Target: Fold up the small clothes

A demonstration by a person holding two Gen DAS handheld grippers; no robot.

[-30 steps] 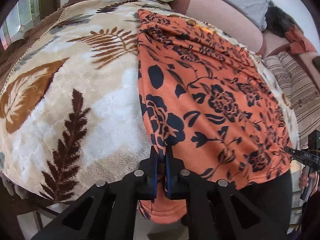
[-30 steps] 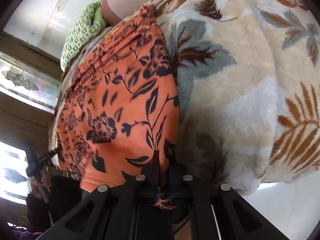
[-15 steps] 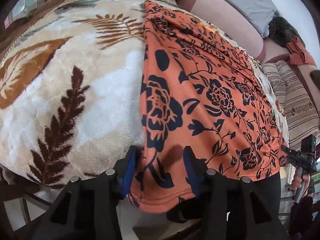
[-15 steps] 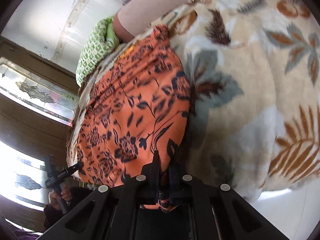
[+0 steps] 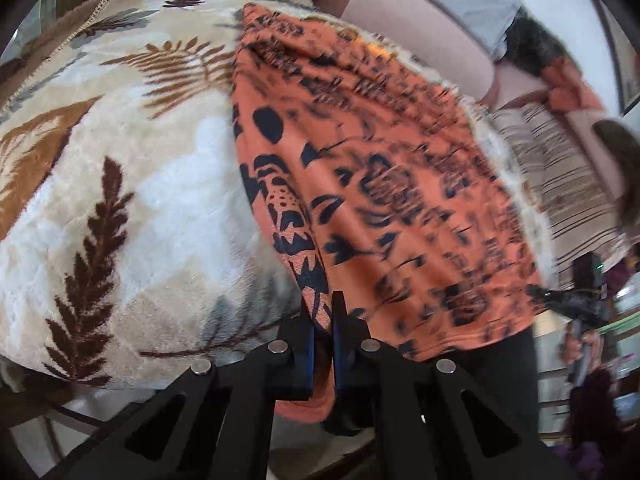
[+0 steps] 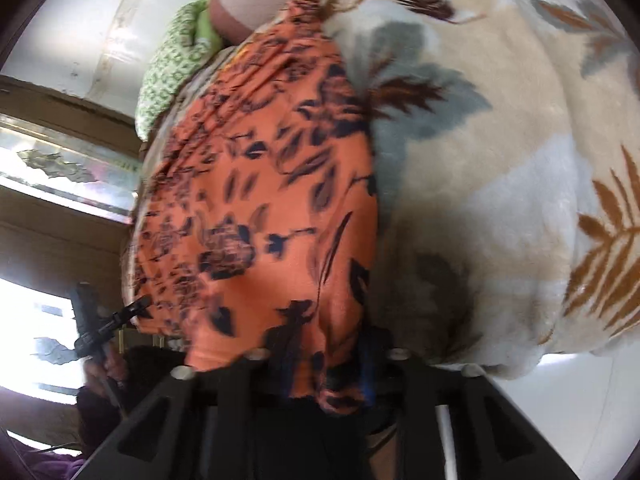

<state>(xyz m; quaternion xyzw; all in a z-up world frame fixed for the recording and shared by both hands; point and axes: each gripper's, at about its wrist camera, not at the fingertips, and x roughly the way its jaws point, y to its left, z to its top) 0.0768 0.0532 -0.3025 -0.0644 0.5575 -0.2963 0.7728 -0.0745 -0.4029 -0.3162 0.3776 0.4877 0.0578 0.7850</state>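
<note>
The orange floral garment (image 5: 384, 184) lies spread on a leaf-patterned blanket (image 5: 132, 200) on the bed. The left gripper (image 5: 323, 320) pinches its near corner with fingers pressed together; the right gripper (image 6: 326, 364) straddles the opposite corner, fingers spread.

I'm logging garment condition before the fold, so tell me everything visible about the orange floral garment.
The orange floral garment looks like thin, soft knit, orange with dark navy flowers and leaves, and a hemmed near edge. It lies spread lengthwise on the plush leaf-print blanket, its far end gathered in wrinkles near the pillows, its near edge hanging off the bed. The left gripper is shut on the near left corner; at the right gripper, fabric lies between parted fingers. Both views are motion-blurred.
</note>
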